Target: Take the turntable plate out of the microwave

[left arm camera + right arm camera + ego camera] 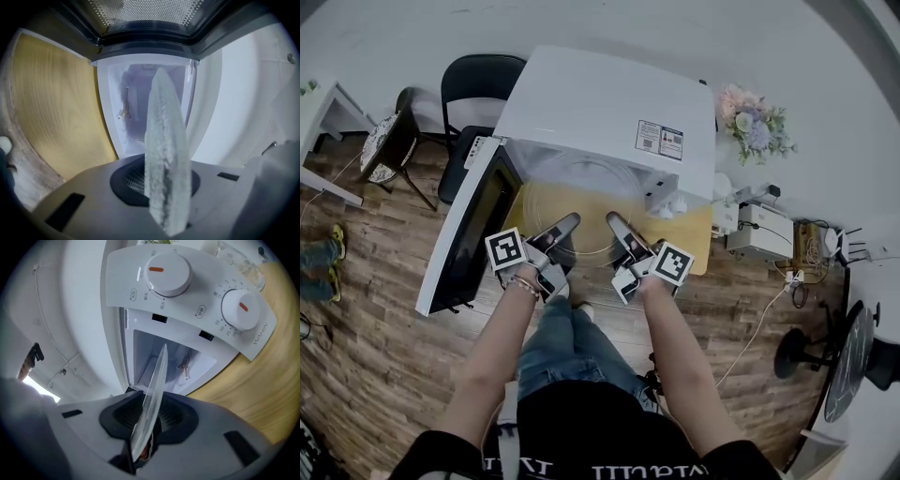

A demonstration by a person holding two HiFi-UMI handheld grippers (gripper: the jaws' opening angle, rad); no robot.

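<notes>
The clear glass turntable plate [586, 202] hangs level in front of the open white microwave [600, 103], held between both grippers. My left gripper [565, 225] is shut on its near left rim. My right gripper [614, 223] is shut on its near right rim. In the left gripper view the plate [166, 154] stands edge-on between the jaws, with the empty microwave cavity [140, 108] behind it. In the right gripper view the plate [152, 394] runs as a thin tilted edge out of the jaws toward the cavity [164, 362].
The microwave door [473, 225] hangs open at the left. Two control knobs [168, 273] [241, 308] sit beside the opening. The microwave stands on a wooden table [698, 234]. A black chair [473, 89], flowers [755, 122] and a white device [764, 230] surround it.
</notes>
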